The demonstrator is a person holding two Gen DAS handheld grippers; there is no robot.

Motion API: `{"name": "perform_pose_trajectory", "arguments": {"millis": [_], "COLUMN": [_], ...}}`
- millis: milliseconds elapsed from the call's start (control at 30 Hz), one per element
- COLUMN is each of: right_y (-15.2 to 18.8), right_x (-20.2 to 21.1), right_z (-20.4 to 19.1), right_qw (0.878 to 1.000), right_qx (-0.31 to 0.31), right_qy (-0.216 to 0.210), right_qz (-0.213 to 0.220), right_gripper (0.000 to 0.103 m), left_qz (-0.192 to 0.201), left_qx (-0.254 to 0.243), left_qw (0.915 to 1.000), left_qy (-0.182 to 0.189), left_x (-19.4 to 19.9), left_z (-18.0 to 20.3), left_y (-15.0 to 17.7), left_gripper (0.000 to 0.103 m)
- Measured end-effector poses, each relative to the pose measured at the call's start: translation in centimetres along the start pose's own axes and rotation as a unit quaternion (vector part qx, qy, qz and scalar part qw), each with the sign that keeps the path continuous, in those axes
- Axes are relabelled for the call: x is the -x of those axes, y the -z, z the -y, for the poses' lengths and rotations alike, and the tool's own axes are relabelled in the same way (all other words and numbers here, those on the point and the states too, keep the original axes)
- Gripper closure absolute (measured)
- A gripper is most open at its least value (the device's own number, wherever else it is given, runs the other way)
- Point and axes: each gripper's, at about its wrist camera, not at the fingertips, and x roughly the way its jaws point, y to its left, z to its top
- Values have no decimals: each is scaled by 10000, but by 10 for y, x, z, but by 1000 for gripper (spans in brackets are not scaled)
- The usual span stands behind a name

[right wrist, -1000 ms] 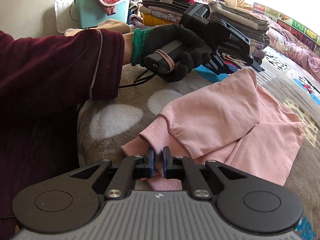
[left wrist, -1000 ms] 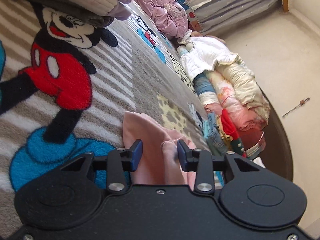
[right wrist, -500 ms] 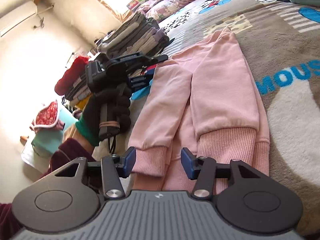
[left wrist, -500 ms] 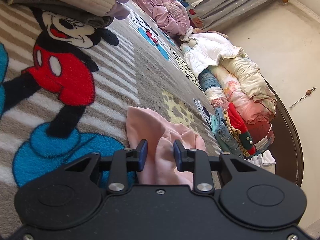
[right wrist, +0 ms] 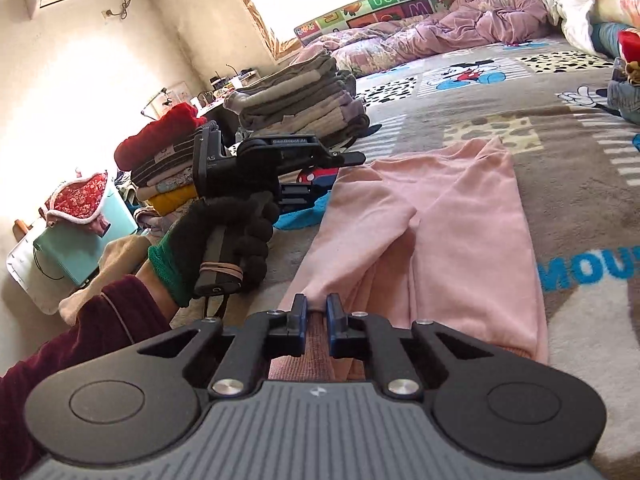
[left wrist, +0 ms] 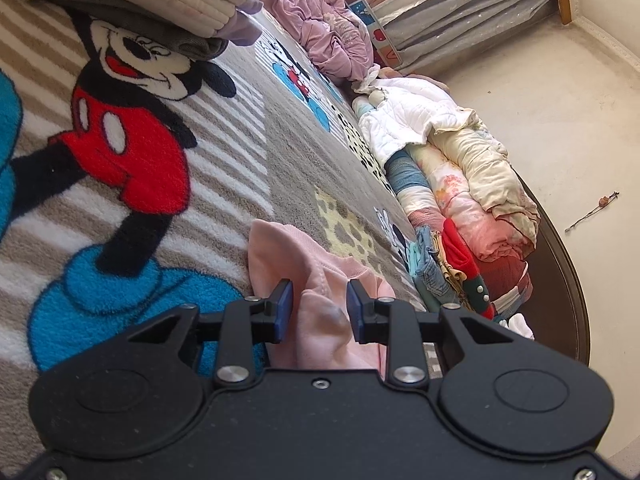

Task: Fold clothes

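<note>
Pink trousers lie flat on the Mickey Mouse blanket, the legs side by side and pointing toward me. My right gripper is shut on the ribbed cuff of the left-hand leg. In the right wrist view, a black-gloved hand holds my left gripper at the far left corner of the waist. The left wrist view shows that gripper closed on a bunched fold of the pink trousers, the jaws kept partly apart by the cloth.
A stack of folded grey and beige clothes stands behind the left gripper. Further left is another stack topped in red. A purple quilt lies at the head of the bed. Rolled bedding and clothes line the far edge.
My right gripper let go, rolled and opened wide over the cuffs, then shut on one cuff. The trousers now lie flatter. The left gripper's jaws narrowed slightly on the fold.
</note>
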Motion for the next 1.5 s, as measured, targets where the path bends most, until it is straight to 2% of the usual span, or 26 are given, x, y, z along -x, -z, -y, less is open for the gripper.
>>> {"name": "perform_pose_trajectory", "arguments": {"millis": [67,100,200,333,367,400,467,633,700,767,833,900,933,1000,1067,1133,1200,1267,1333,1367,1433,1500], "right_y": [6,10,20,24,25,25,26,22,21,21,25,32,33,33,33,36,37,37,36,37,38,37], "right_x": [-14,-19,-21,-19,-18,-17,-13,-2,2,-2,-15,-21,-21,-21,-21,-22,-23,-22,-25,-29,-31,-25], "right_z": [13,22,38,44,45,46,45,32,27,27,37,46,47,49,56,60,62,63,60,58,51,40], "right_qw": [9989,9974,9930,9900,9892,9889,9891,9932,9948,9956,9943,9879,9859,9852,9800,9758,9714,9658,9687,9714,9808,9867], "right_qx": [-312,-602,-1140,-1378,-1426,-1444,-1421,-1007,-767,-717,-1014,-1489,-1595,-1630,-1882,-2054,-2200,-2343,-2260,-2177,-1830,-1538], "right_qy": [13,28,-86,-269,-305,-334,-367,-349,-294,-247,-217,-403,-462,-502,-618,-729,-874,-1094,-1028,-948,-639,-488], "right_qz": [-349,-384,-310,-166,-115,-49,102,475,607,546,256,184,198,183,187,194,201,198,81,-65,-229,-214], "right_gripper": [90,89,88,88,88,89,89,91,91,91,91,91,91,91,91,91,91,91,91,91,91,85], "left_qz": [3,11,61,56,20,21,101,266,185,9,-99,-106,-72,78,131,145,70,12,-54,-57,5,135], "left_qx": [62,81,202,259,109,-72,-375,-82,-103,-289,-349,-249,-227,-184,-162,-279,-488,-676,-869,-887,-871,-908], "left_qw": [10000,10000,9996,9993,9996,9998,9992,9995,9998,9985,9980,9990,9994,9998,9998,9995,9985,9957,9909,9900,9903,9900], "left_qy": [-6,27,207,277,248,196,126,140,-56,-461,-526,-350,-249,-98,-13,-57,-250,-629,-1022,-1094,-1086,-1068], "left_x": [-1,0,4,5,2,1,-2,-4,-11,-22,-27,-19,-12,5,13,15,7,-6,-16,-17,-12,-3], "left_z": [-2,-3,-5,-7,-3,2,11,3,3,5,6,5,5,3,3,7,13,17,18,19,21,24], "left_y": [0,0,-1,-4,-3,-2,0,-4,-4,-3,-3,-6,-7,-9,-9,-6,-1,4,8,8,4,1], "left_gripper": [76,76,76,77,84,90,94,95,95,95,94,80,65,62,63,71,76,94,94,93,92,92]}}
